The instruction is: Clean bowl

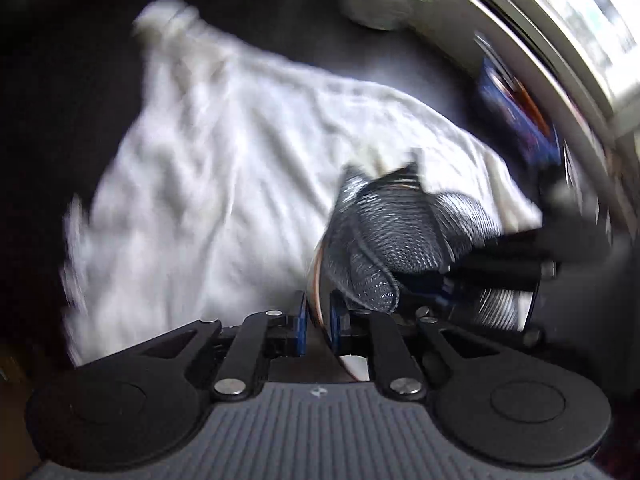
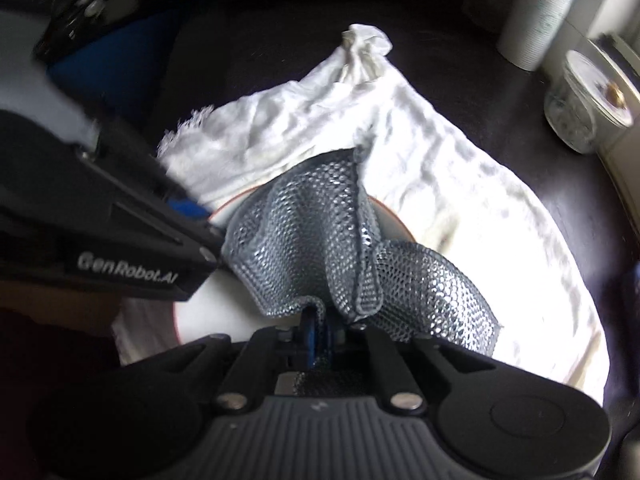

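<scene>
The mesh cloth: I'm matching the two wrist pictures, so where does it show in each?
Left wrist: mesh cloth right of centre, draped over the bowl whose rim the left tool grips.
Right wrist: mesh cloth at centre, pinched at its lower edge by the right tool, lying over the bowl.
Shared landmark: the white towel under both.

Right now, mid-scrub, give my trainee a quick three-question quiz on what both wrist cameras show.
1. True or false: the left claw is clamped on the bowl rim.
2. What does the right claw grip? A) white cloth B) mesh scrubber C) paper roll
3. Fill in: the bowl sits over a ____ cloth spread on the dark table.

Key: 1 true; 2 B, the mesh scrubber; 3 white.
</scene>
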Tool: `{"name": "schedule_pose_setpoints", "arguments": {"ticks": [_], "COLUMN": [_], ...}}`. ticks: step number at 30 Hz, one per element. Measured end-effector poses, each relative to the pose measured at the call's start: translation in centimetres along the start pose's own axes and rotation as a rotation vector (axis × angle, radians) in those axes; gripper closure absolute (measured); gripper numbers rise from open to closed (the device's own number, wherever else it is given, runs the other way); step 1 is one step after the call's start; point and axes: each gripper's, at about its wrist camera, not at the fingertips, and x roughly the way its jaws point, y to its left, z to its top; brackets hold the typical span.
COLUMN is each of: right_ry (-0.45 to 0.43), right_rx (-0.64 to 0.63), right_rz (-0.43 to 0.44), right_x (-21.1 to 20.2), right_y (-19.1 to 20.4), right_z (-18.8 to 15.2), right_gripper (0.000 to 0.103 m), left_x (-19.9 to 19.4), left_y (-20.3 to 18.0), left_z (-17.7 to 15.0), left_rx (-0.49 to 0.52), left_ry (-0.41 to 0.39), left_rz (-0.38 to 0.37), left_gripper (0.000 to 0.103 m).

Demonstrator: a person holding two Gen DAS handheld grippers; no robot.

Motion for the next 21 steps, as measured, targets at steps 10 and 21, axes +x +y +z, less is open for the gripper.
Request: {"name": "schedule_pose_setpoints", "arguments": {"ticks": [10,21], "right_ry": [-0.019,-0.025], "right_rx": [-0.011,-0.255], "right_rz": [0.030,-0.078], "right_x": [-0.2,-1.0], "right_y": [1.8,0.4], "right_z": [-1.0,-0.6], "right_gripper": [0.097,0.099], "left_x": [0.4,-1.4], "left_y": [3.2,-4.6], "left_z": [-1.6,1.1], "left_rx": [-0.309,0.600], "left_ry": [0.060,-0.058], "left_rz": [-0.117,0.134], "left_gripper": [0.090,0.088]}}
